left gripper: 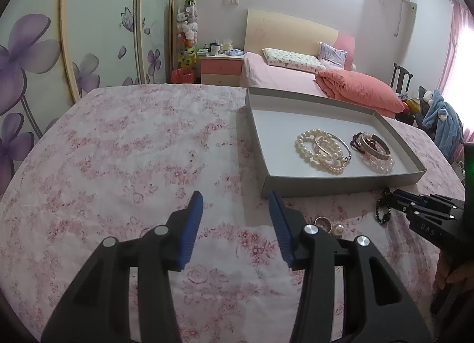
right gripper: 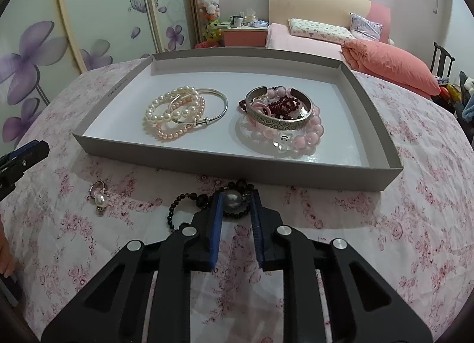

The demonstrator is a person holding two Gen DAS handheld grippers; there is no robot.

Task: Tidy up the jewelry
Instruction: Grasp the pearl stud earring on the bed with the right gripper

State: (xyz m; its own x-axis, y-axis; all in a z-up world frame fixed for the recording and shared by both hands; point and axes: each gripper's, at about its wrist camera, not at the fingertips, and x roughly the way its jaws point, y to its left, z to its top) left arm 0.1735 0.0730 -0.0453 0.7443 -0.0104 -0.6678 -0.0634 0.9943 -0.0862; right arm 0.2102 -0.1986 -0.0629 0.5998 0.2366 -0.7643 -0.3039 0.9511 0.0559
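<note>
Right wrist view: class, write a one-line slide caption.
Right gripper closes around a grey pearl on a dark beaded bracelet, before a grey tray of bracelets.

open tablecloth [left gripper: 118,165] left, tray wall [right gripper: 237,162] ahead

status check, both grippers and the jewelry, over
Left hand-held gripper open, empty. Right hand-held gripper closing around black bead bracelet at its pearl. Pearl ring still outside tray. Path clear.

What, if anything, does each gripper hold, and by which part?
The right gripper grips the dark beaded bracelet at its large grey pearl. The left gripper holds nothing.
</note>
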